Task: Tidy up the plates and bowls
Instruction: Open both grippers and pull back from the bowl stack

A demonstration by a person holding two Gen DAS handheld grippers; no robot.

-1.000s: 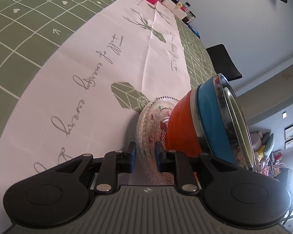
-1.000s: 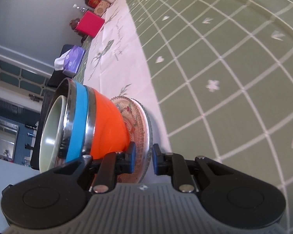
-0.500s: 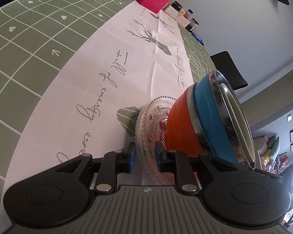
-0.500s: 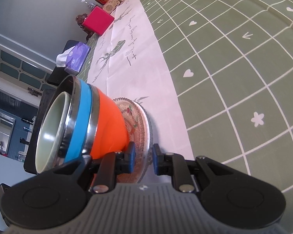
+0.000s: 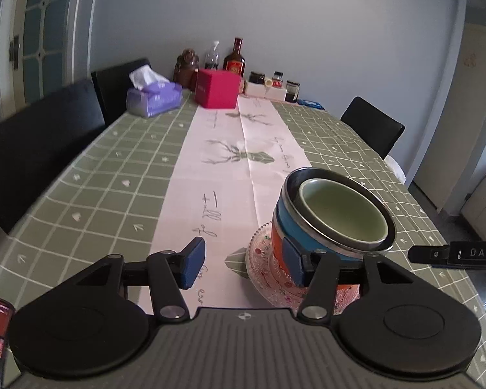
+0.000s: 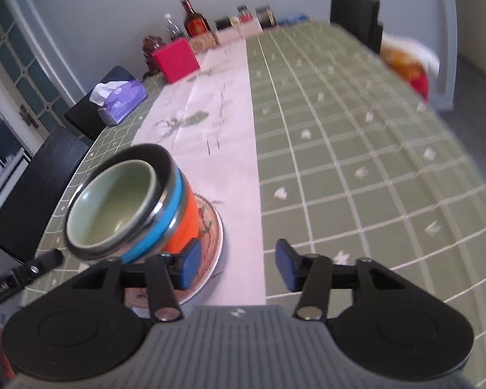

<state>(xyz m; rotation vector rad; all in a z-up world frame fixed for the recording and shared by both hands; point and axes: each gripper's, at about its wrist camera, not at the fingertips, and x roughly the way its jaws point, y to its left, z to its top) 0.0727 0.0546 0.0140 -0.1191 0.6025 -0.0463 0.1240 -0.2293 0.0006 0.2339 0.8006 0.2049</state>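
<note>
The right gripper [image 6: 236, 267], its jaws just opened and empty, hovers beside nested bowls [image 6: 129, 201] stacked on a patterned plate [image 6: 212, 236] on the checked tablecloth [image 6: 356, 162].

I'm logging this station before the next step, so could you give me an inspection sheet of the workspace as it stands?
Surface: green checked tablecloth with a white printed runner down the middle.
Job's things: nested stack of bowls, green inside steel-rimmed blue and orange ones, standing on a patterned glass plate on the runner.
Clutter: purple tissue pack, pink box, bottles and jars at the far end.
Grippers: left gripper and right gripper have both just been opening; nothing between the jaws.
Cables: nothing seen.
Surroundings: black chairs, grey wall, glazed door at left.
</note>
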